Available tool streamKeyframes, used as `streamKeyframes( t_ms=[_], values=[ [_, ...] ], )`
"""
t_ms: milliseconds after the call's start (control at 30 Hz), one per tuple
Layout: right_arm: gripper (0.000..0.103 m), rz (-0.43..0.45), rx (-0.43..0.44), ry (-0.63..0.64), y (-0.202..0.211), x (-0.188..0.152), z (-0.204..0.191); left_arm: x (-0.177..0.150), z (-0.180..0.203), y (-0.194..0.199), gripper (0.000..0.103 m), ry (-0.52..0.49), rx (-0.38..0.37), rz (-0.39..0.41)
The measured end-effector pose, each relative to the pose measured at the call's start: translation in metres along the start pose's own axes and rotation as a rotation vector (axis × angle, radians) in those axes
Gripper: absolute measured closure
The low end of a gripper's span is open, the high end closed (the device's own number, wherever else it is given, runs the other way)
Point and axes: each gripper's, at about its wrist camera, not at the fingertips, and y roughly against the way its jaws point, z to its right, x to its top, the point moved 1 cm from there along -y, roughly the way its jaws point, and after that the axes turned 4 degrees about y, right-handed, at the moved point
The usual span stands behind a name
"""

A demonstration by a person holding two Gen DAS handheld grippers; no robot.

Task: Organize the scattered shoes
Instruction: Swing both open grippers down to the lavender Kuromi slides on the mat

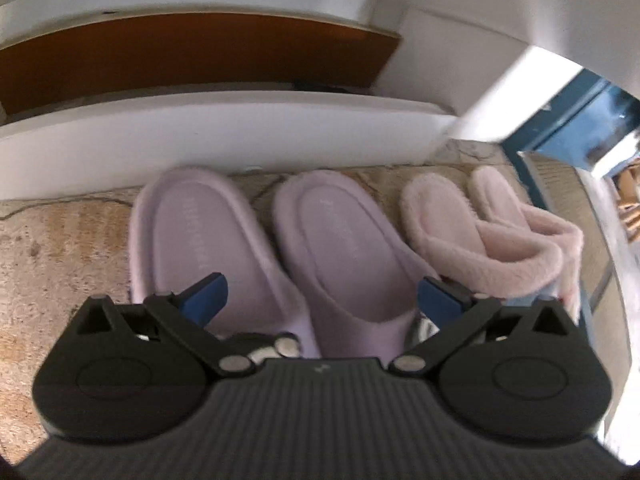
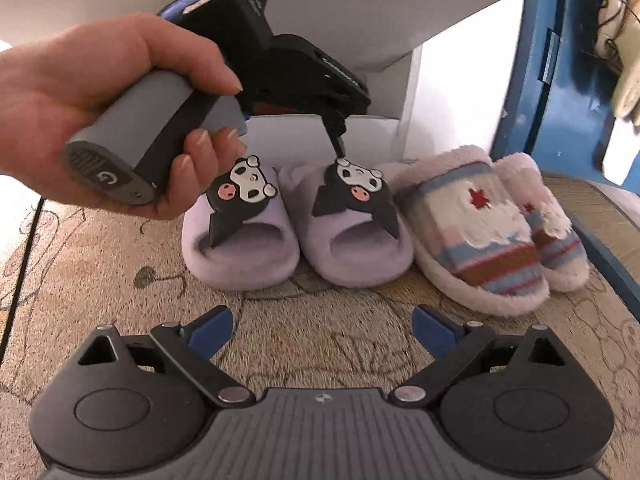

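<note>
Four slippers are sitting paired against the white shelf [image 2: 320, 136].
You are holding both hand-held grippers wide and empty; the left hand-held gripper [image 1: 322, 294], hovering close, risks nudging the lilac slippers [image 2: 296, 216] askew beside the fluffy striped slippers [image 2: 492, 224].

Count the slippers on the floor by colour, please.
Purple slippers with a cartoon face: 2
Pink fluffy slippers with stripes and a red star: 2
Total: 4
</note>
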Motion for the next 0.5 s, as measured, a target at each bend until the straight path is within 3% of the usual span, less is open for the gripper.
streamKeyframes(
  t_ms=[167, 267, 500],
  values=[
    [0.006, 0.012, 0.037, -0.004, -0.02, 0.011, 0.004, 0.012, -0.011, -0.014, 0.0, 0.109, 0.029, -0.065],
    [0.006, 0.019, 0.065, -0.003, -0.032, 0.018, 0.005, 0.014, -0.007, -0.016, 0.0, 0.138, -0.008, -0.098],
    [0.006, 0.01, 0.11, -0.008, -0.061, 0.031, 0.007, 0.009, 0.01, -0.018, 0.0, 0.074, -0.059, -0.156]
  ],
)
